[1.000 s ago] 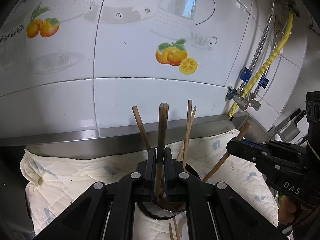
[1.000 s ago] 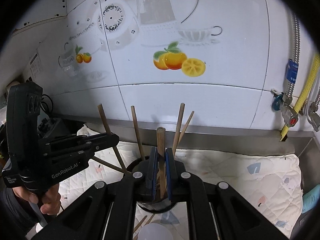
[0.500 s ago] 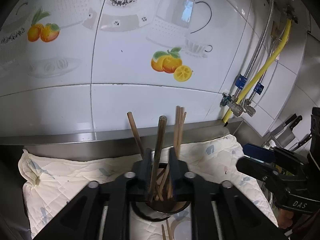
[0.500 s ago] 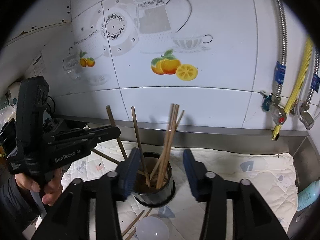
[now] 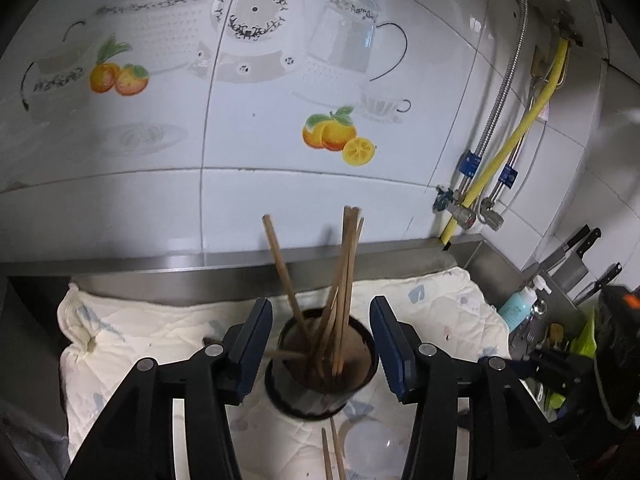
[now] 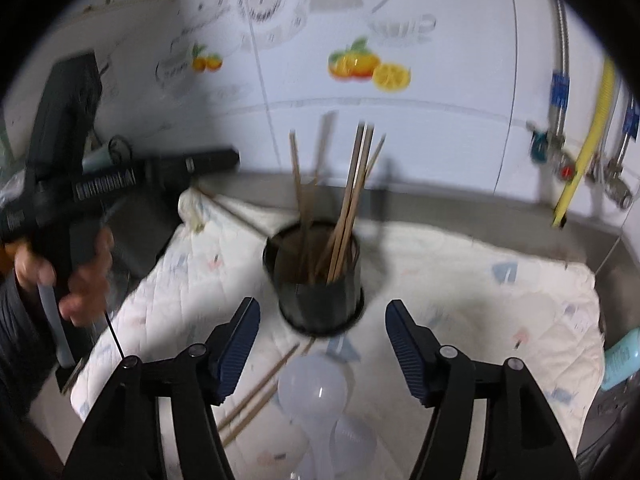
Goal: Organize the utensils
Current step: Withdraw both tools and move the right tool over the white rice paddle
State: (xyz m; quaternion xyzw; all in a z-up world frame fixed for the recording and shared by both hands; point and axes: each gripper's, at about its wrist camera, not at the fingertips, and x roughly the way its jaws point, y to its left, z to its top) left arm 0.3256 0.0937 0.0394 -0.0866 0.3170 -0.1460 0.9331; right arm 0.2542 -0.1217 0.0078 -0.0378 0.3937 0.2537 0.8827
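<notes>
A black cup [image 5: 324,392] stands on the cloth with several wooden chopsticks [image 5: 346,276] upright in it. My left gripper [image 5: 321,308] hangs just short of the cup, its jaws opening and nothing between the pads. In the right wrist view, the same cup [image 6: 320,284] and chopsticks [image 6: 354,196] sit beyond my right gripper [image 6: 322,306], whose jaws are also opening and hold nothing. Loose chopsticks [image 6: 260,392] and translucent plastic spoons [image 6: 312,384] lie on the cloth below it. A hand holds the left gripper [image 6: 216,160] at the left, blurred.
A white quilted cloth [image 5: 132,332] covers the steel counter below a tiled wall [image 5: 280,160]. A yellow hose and valves [image 5: 472,208] run down the right side. Knives [image 5: 576,252] and a blue bottle [image 5: 520,304] stand at the far right.
Both grippers were shut on a chopstick over the cup; both have let go and drawn back. The chopsticks now stand in the cup and both pairs of jaws have spread wide.
</notes>
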